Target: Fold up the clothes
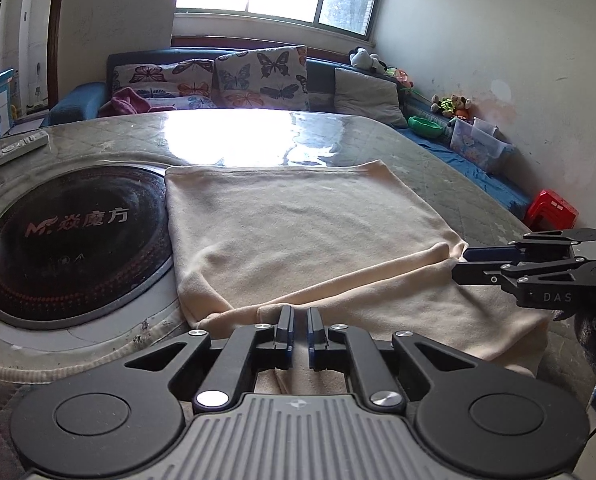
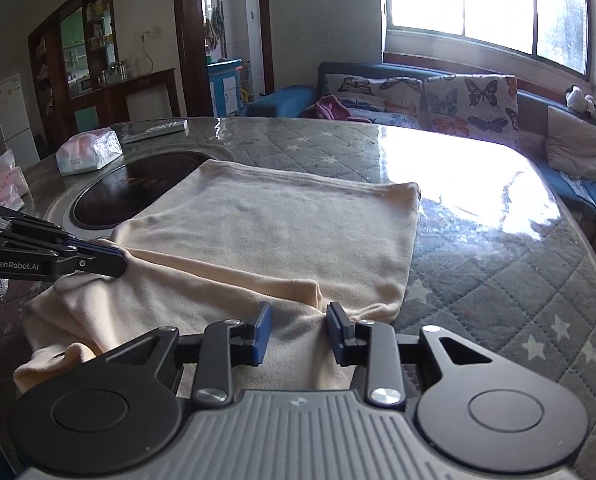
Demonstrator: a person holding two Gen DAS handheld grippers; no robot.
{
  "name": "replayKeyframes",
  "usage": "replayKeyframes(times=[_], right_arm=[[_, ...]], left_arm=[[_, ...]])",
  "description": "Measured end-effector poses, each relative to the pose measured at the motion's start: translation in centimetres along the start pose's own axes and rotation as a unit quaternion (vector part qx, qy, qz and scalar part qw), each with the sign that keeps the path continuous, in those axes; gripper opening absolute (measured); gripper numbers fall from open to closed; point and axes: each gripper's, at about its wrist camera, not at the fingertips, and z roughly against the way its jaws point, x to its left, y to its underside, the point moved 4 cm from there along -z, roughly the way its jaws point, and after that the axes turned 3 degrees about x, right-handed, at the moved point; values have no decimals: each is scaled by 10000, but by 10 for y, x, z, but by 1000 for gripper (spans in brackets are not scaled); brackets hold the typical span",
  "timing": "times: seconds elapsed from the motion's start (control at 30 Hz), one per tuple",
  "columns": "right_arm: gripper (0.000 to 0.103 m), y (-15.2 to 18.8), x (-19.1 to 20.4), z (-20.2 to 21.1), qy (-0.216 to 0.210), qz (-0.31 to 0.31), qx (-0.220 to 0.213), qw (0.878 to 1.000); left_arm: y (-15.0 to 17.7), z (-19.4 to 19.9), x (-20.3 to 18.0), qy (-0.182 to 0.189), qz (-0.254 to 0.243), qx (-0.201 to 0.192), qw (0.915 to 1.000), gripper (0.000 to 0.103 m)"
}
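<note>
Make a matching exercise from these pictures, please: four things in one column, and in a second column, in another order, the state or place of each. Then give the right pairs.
Things:
1. left gripper
2. right gripper
3. cream garment
4. tissue pack

States or places:
A. lies partly folded on the table, its left edge over the black round cooktop
B. jaws open, one on each side of a fold of cloth
C. jaws nearly closed on a ridge of cloth
D. stands beyond the cooktop, near the table's far left edge

Pairs: 1-C, 2-B, 3-A, 4-D
</note>
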Motion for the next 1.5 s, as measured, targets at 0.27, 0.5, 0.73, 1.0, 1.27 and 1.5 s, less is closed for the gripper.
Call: replayKeyframes(times=[0.27,0.5,0.73,1.0,1.27,1.5], right_arm=[[51,10,15,16,5,405,-43,9992],[57,31,33,24,99,818,51,9966],[59,34,37,28,53,851,2,9964],[59,37,35,44,55,980,14,9952],[62,43,30,67,124,1174,98,9930],[63,56,43,76,87,1645,214,9861]], left_arm=[[8,18,-12,17,-484,-45,9988,30],[26,25,-25,-86,-922,12,9957,32],[33,31,-31,-211,-1132,-9,9933,38],[41,57,-32,-237,-1569,27,9873,38],[70,70,-52,24,-2486,136,9685,38],[73,57,-69,122,-2819,-69,9593,38]])
